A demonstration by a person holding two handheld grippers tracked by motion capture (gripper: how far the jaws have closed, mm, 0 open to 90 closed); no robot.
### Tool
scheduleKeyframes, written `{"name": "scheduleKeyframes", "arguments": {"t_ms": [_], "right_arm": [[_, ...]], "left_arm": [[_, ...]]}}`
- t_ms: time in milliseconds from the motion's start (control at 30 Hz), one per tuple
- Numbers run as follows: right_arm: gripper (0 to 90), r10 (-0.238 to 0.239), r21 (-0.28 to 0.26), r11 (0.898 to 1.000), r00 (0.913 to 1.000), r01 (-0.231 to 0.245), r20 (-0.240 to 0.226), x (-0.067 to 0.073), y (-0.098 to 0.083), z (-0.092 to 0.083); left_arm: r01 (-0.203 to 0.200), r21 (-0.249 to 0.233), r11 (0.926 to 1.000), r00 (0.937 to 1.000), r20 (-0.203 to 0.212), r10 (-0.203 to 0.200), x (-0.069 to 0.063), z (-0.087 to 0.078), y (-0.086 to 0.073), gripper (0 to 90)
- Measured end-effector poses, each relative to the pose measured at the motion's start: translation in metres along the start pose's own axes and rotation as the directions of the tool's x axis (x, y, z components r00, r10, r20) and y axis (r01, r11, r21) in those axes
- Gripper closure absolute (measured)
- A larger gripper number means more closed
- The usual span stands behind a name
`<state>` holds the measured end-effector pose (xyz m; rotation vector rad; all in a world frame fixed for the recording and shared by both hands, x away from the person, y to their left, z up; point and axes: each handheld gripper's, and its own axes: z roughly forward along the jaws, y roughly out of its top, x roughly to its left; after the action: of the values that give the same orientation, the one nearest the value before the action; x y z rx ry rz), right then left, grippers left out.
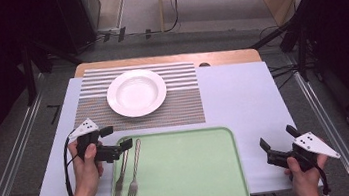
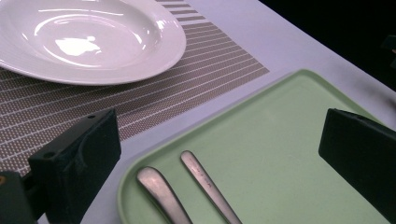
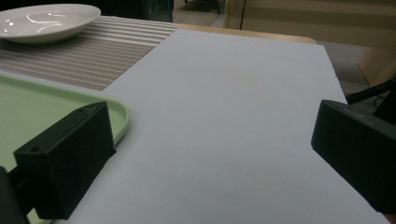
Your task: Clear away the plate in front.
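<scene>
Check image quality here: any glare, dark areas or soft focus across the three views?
High view: table evenly lit, surroundings nearly black, picture somewhat soft. Left gripper view: bright glare patches on the white plate, the fork and knife handles fairly sharp, the near jaws blurred. Right gripper view: even light on the table sheet, jaws soft, background dim.

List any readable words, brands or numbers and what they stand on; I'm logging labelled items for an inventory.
None can be read. The fork handle carries a faint stamped mark, too small and blurred to read. The plate, tray, knife and striped placemat show no text.
</scene>
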<state>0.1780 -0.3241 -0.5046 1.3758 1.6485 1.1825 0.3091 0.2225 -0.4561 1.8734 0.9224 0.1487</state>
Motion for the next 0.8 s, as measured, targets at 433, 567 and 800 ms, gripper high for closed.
{"name": "scheduleKeyframes", "arguments": {"t_ms": [433, 567, 800], "right_arm": [[0.0, 0.017, -0.017, 1.0, 0.9998, -0.017, -0.006, -0.005, 0.0, -0.003], [0.0, 0.019, -0.02, 1.0, 0.9998, -0.019, -0.01, -0.006, 0.0, -0.003], [0.0, 0.017, -0.019, 1.0, 0.9997, -0.017, -0.02, -0.004, 0.001, -0.004]], "left_arm": [[0.013, 0.001, 0.9999, 0.9997, -0.023, -0.013, 0.013, 0.016, 0.016, 0.0], [0.018, -0.001, 0.9998, 0.9991, -0.038, -0.018, 0.019, 0.02, 0.022, 0.0], [0.025, 0.014, 0.9996, 0.9991, -0.036, -0.025, 0.033, 0.026, 0.032, 0.0]]}}
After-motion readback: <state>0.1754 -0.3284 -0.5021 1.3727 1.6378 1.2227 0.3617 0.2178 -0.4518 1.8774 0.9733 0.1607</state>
